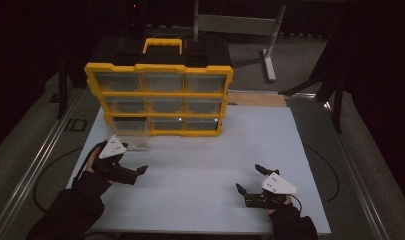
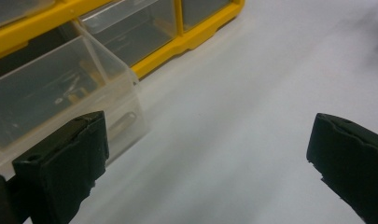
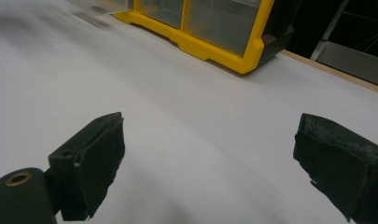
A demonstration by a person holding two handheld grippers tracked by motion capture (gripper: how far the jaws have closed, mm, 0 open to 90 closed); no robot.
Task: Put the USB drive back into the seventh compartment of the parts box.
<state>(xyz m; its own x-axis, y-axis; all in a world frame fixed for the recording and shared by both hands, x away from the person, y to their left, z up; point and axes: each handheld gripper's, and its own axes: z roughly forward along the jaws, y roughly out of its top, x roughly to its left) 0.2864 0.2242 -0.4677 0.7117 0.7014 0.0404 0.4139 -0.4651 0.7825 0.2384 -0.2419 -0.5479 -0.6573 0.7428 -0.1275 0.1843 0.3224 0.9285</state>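
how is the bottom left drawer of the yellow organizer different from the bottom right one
The bottom left drawer is pulled out of the yellow organizer onto the white table; the bottom right drawer sits closed, flush in its slot. The left one's top is open, showing small items inside; the right one shows just its front. Both are clear plastic.

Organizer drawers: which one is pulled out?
The bottom-left drawer, sticking forward onto the table beside the left gripper; the other drawers sit flush in the yellow organizer.
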